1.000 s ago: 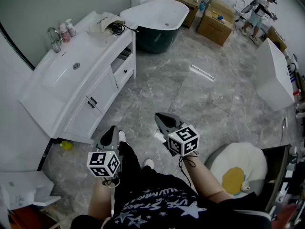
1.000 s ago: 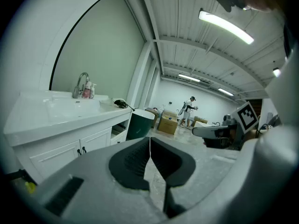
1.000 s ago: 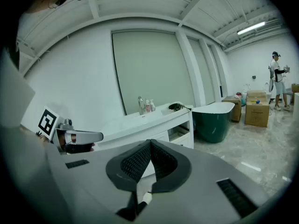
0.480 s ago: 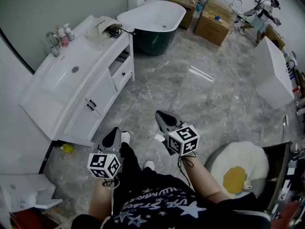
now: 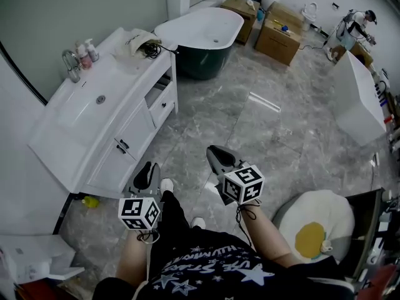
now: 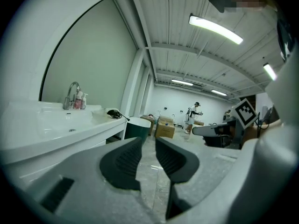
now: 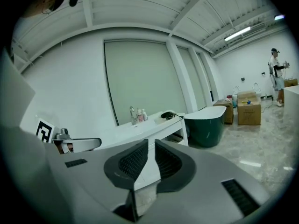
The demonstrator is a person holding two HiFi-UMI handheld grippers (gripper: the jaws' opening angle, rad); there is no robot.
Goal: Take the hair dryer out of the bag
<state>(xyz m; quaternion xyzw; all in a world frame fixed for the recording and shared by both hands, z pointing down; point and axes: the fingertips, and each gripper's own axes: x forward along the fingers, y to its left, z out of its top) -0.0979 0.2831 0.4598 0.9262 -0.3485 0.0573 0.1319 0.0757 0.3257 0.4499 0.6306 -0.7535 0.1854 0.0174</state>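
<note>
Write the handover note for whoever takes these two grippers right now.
Left gripper: jaws opening, nothing between them.
Right gripper: jaws opening, also empty.
The bag lies at the far end of the vanity counter, next to the bathtub. A dark corded thing, likely the hair dryer, shows at its mouth.
Done: nothing. Both grippers are over the floor, away from the counter.
Left: go to the bag, grip the dryer, draw it out.
</note>
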